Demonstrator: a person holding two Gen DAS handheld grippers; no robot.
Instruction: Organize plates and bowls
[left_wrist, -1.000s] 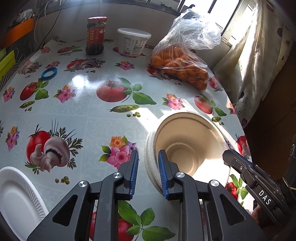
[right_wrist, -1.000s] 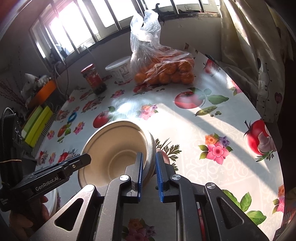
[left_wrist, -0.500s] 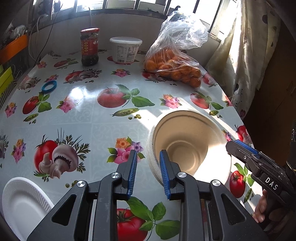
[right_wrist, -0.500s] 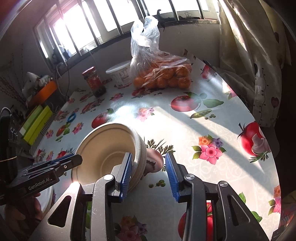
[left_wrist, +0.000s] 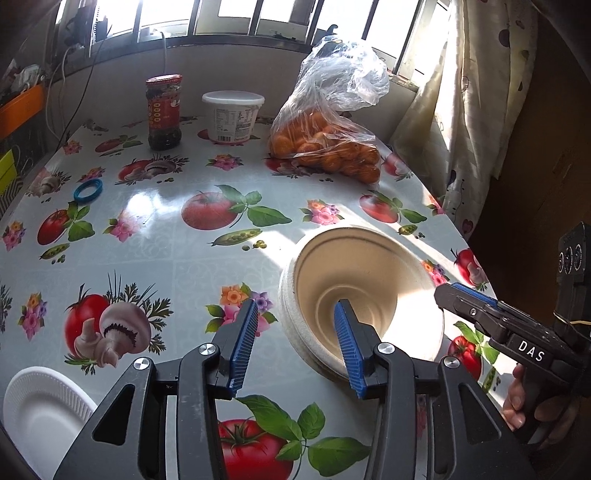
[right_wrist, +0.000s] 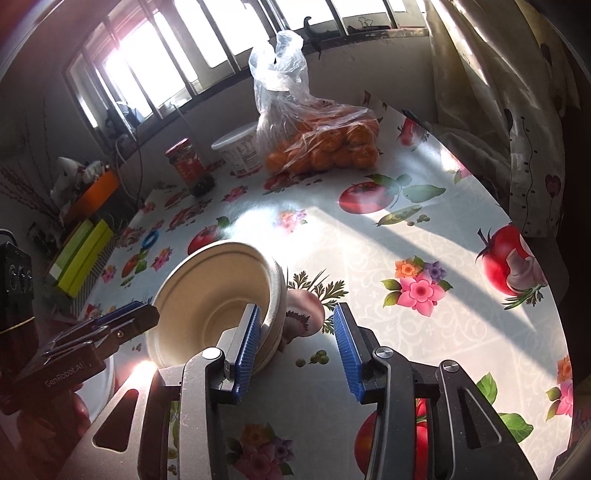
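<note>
Stack of beige bowls (left_wrist: 364, 295) standing on the flowered tablecloth (left_wrist: 155, 236), near the table edge on the curtain side, mouth upward and a little tipped toward the left wrist camera; no long axis to speak of, because round, only the axis of the opening, which points up. Several rims nested one in another, visible as thin layers at the near side. White plate (left_wrist: 40, 410) lying flat at the low left corner of the left wrist view, well apart from the bowls. Left gripper (left_wrist: 293, 345) with jaws apart, just been opening; one pad (left_wrist: 347, 345) inside the top bowl, the other outside, near rim between them, no pressing seen. Right gripper (right_wrist: 295, 347) also apart, jaws just been opening; inner pad (right_wrist: 248, 343) right at the bowl rim on the opposite side, whether touching hard to tell, other pad over bare cloth. Probably released, so stack resting on its own. Material looking like pressed paper pulp: judged very light, a bit stiff but easy to dent, matte and not slippery. Best hold judged at the rim, one pad in and one out, gentle squeeze only. Risk of lifting only the top bowl if nested loosely. Bag of oranges (left_wrist: 325, 147), red-lidded jar (left_wrist: 164, 110) and white tub (left_wrist: 232, 116) far at the window side, not in the way.
</note>
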